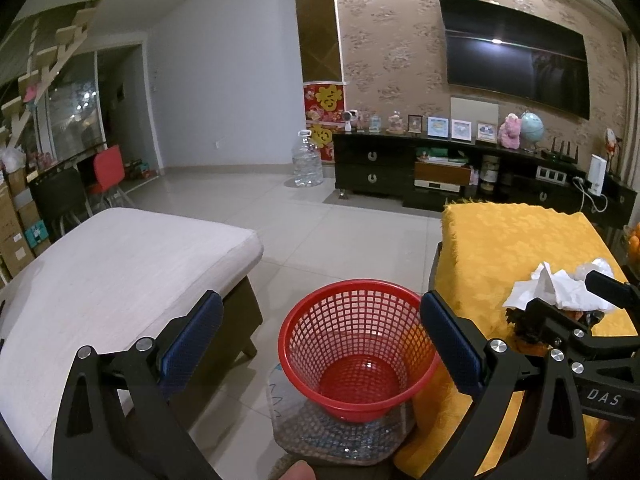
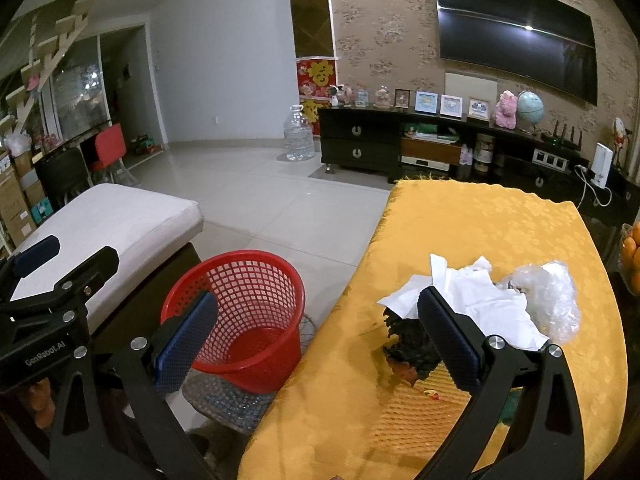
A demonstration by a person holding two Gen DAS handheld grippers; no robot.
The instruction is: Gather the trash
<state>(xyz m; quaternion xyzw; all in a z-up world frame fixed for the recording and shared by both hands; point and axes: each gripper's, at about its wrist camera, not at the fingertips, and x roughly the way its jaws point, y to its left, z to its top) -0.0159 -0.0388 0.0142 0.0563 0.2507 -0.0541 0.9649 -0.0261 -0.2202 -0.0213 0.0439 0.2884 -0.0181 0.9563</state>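
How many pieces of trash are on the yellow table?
4: crumpled white tissue paper, clear plastic bag beside it, dark clump underneath, orange foam net nearest. More may be hidden.

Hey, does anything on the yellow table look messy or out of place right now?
Yes. A litter pile sits on the yellow tablecloth: crumpled white tissue, a scrunched clear plastic bag, and a dark clump over orange foam netting. The red basket on the floor beside it looks empty.

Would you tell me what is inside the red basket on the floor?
The red basket looks empty: its solid bottom shows bare in both views. The near inner wall is hidden by the rim.
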